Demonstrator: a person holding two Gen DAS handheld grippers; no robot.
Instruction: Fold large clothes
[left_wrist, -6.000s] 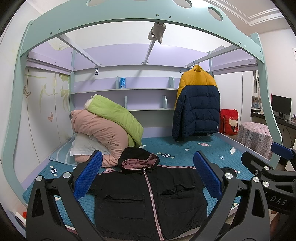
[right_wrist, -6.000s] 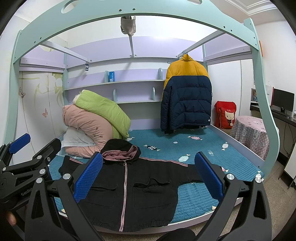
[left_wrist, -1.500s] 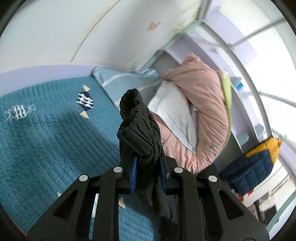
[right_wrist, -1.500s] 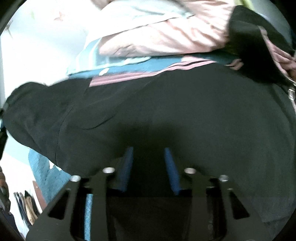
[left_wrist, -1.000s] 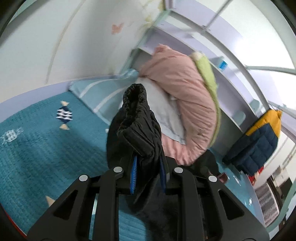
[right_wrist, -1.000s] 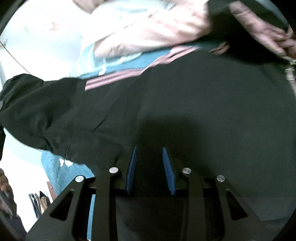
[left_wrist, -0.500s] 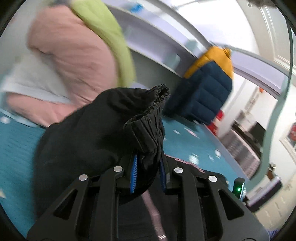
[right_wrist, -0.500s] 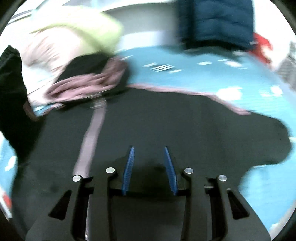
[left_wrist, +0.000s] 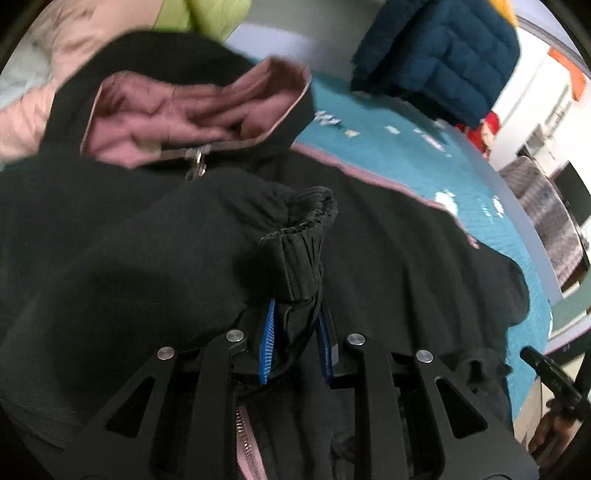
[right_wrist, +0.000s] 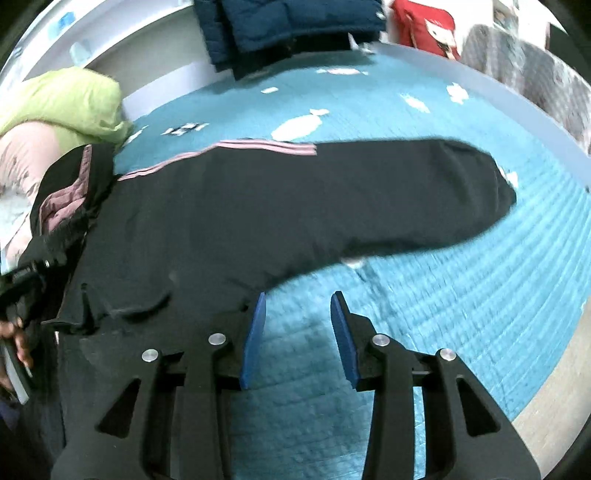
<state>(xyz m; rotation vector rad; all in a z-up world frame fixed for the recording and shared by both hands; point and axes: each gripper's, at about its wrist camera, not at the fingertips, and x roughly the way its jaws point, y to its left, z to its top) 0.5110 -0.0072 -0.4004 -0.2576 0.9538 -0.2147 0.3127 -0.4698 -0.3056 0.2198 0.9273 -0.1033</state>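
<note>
Left wrist only: clamped sleeve cuff (left_wrist: 295, 258).

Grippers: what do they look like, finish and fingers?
Both the left gripper and right gripper have matte black, triangulated linkage frames with cut-outs and silver round pivot bolts. The fingers carry flat blue ribbed pads. No cables or markings visible.

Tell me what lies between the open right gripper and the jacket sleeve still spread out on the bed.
Nothing visible does. The right gripper hovers with jaws open over bare teal bedspread, and the outstretched sleeve lies just ahead, uncovered. The left gripper holds the other cuff over the jacket's front, well aside.
</note>
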